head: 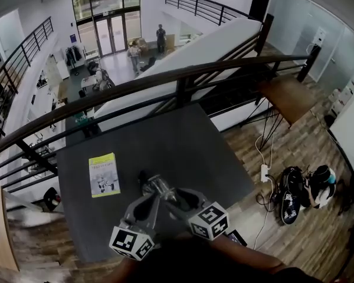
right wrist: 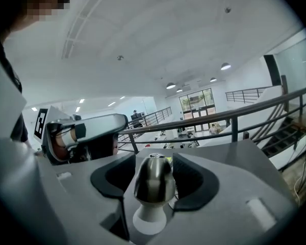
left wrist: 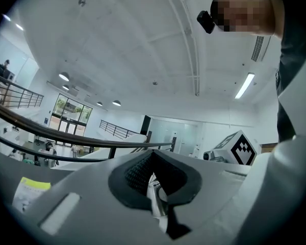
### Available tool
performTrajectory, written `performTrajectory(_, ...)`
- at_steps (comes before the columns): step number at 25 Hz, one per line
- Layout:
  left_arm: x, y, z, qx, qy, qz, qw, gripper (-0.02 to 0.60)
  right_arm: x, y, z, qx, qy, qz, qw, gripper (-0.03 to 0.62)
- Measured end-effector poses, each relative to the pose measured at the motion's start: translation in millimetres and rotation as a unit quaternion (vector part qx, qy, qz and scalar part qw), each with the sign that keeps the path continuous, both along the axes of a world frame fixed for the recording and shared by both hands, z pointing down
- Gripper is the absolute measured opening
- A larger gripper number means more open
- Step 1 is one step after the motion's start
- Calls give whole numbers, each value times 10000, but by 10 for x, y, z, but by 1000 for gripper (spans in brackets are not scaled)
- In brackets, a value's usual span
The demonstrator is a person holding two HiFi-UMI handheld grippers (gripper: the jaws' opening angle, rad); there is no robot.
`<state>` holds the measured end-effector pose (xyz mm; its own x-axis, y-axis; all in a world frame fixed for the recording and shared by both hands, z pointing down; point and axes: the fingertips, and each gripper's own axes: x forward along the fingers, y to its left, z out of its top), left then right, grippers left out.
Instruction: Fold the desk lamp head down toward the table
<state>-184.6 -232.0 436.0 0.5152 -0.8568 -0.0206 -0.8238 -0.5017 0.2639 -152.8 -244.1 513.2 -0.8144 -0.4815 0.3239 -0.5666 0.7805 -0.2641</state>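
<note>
A yellow-green booklet [head: 104, 174] lies flat toward 9 o'clock on the dark grey counter [head: 183, 140], well apart from everything else. The desk lamp [head: 159, 186] sits near the counter's 6 o'clock edge, a small silvery thing low between the two tools.

The left gripper [head: 147, 198] reaches it from about 7 o'clock. In the left gripper view, the left gripper [left wrist: 153, 176] has its dark ribbed fingers [left wrist: 137, 173] drawn almost together on a thin, bright metal part of the lamp [left wrist: 156, 200] that runs down between them. I cannot tell which part of the lamp this is. The right gripper's marker cube [left wrist: 241, 148] shows at 3 o'clock in that view.

The right gripper [head: 178, 194] comes in from about 5 o'clock. In the right gripper view, the right gripper [right wrist: 153, 163] holds the rounded chrome lamp head [right wrist: 154, 185] upright on a white collar, with a dark pad pressed against each side. The left gripper [right wrist: 79, 134] shows at 9 o'clock there.

Beyond the counter at 12 o'clock runs a dark railing [head: 165, 78]. On the wood floor at 3 o'clock lie a white power strip [head: 264, 173] and black bags [head: 292, 194].
</note>
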Motion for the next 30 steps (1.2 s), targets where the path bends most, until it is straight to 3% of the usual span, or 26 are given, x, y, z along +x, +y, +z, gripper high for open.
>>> performTrajectory(11,-54,33,95,18,27,300,9995,2,13,-58,99,72,253,130,9996,210)
performTrajectory(30,-183,222,237,-182,60,194,9996,2,166,259,565,2,1179,48,9930,204)
